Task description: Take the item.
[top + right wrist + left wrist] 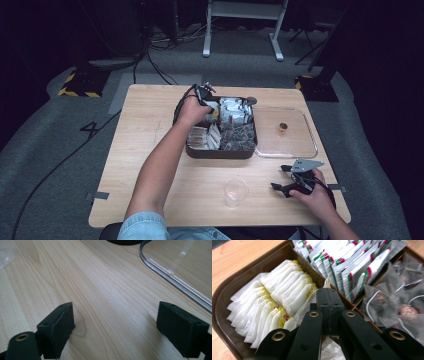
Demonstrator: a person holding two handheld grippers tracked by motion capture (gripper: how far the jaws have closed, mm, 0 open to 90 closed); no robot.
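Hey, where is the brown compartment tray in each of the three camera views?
High view: the brown tray sits mid-table, just left of the clear lid.
Left gripper view: its brown wall curves down the left side, around the white tea bags.
Right gripper view: a dark sliver at the top edge, near the centre.
Shared landmark: the wooden table.
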